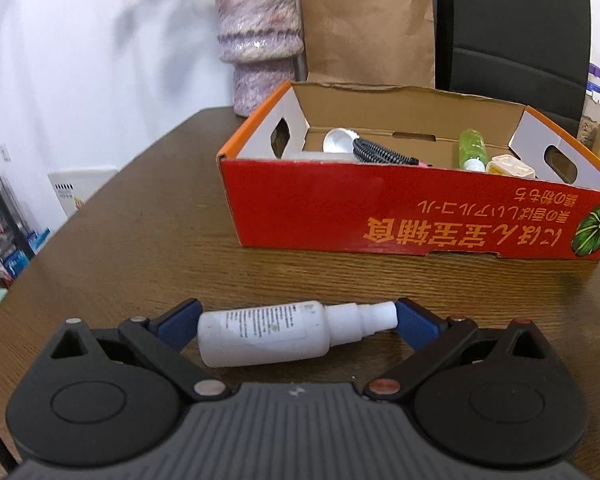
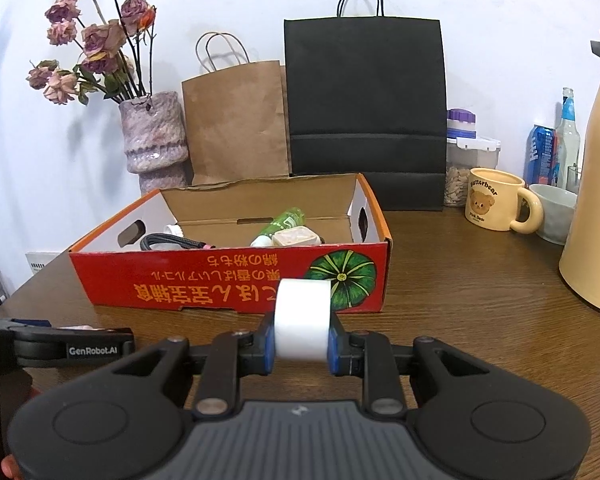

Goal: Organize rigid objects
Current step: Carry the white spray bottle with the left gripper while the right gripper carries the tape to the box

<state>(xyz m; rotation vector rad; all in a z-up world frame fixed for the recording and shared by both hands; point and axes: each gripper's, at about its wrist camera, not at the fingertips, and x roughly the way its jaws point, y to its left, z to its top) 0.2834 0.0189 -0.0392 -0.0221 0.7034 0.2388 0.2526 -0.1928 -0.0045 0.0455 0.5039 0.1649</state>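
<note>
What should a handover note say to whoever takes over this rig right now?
Left gripper: jaws wide, white spray bottle lying lengthwise between the pads on the table; whether the pads press it is unclear.
Right gripper: shut on a white tape roll, held in front of the red cardboard box.
Done: green bottle, black braided cable and a square cream container already in the box.
Left: put the roll and spray bottle in the box.

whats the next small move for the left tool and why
Probably close the left tool on the white spray bottle. The bottle lies on its side on the wooden table lengthwise between the open blue pads, not yet clearly gripped, and the red cardboard box sits just ahead. The right tool already holds a white roll.
</note>
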